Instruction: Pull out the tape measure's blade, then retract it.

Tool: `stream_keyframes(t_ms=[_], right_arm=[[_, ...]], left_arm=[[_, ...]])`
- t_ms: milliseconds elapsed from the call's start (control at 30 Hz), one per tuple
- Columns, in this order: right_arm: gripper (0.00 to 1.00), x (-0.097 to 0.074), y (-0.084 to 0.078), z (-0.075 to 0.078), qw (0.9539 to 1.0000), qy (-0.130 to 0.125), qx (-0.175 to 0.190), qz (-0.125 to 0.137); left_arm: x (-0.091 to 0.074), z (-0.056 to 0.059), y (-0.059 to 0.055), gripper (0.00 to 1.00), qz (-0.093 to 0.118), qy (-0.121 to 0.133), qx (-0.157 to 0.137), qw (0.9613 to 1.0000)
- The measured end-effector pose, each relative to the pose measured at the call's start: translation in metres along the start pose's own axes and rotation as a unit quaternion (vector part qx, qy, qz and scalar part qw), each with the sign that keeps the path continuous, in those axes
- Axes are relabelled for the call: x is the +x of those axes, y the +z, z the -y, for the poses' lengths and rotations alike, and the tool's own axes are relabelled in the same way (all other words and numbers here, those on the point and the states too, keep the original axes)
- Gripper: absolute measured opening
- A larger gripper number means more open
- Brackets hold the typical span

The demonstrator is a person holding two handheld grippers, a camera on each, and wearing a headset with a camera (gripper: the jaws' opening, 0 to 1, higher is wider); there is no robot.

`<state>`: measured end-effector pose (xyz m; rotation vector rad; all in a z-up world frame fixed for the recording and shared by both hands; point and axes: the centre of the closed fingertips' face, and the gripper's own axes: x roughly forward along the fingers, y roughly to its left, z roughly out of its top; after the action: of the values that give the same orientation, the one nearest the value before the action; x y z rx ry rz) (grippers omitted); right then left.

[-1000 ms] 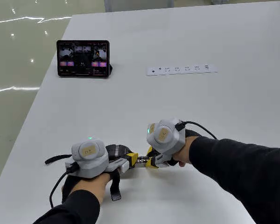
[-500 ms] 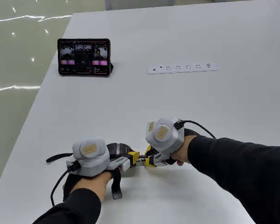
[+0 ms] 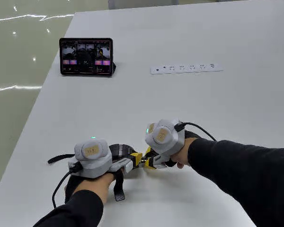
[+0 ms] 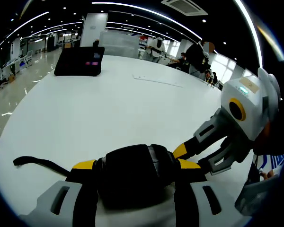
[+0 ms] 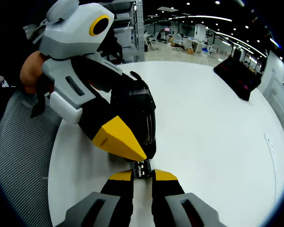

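Observation:
The tape measure (image 4: 135,172) is a black round case with a black wrist strap (image 4: 35,163); it lies near the table's front edge (image 3: 119,152). My left gripper (image 4: 136,169) is shut on the case from both sides. The case (image 5: 137,116) also appears in the right gripper view, with the left gripper's yellow-tipped finger (image 5: 118,139) across it. My right gripper (image 5: 143,174) is shut on the metal blade tip (image 5: 141,169), right at the case's mouth. In the head view the two grippers meet tip to tip, left gripper (image 3: 131,161), right gripper (image 3: 148,162).
A dark tablet (image 3: 86,57) stands at the table's far left with its screen lit. A white power strip (image 3: 186,68) lies flat at the far middle. The white table (image 3: 217,113) has an edge close on the left, with glossy floor beyond it.
The right gripper has shifted slightly left toward the case. The head camera has tilted a little. Both grippers keep their hold.

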<state>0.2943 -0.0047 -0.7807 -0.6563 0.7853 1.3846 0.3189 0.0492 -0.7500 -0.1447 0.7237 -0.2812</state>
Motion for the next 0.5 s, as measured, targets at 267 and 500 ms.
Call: stream_keyframes(t_ms=[267,500], right_arm=[[0.11,0.0015,0.0024,-0.0002,1.0,0.0,0.002,0.003],[0.11,0.0035,0.005,-0.0005,1.0,-0.001,0.006,0.004]], left_arm=[[0.0001,0.0001,-0.0001,0.61,0.002,0.001,0.001,1.0],[0.0003,0.0003,0.0,0.62,0.002,0.001,0.001,1.0]])
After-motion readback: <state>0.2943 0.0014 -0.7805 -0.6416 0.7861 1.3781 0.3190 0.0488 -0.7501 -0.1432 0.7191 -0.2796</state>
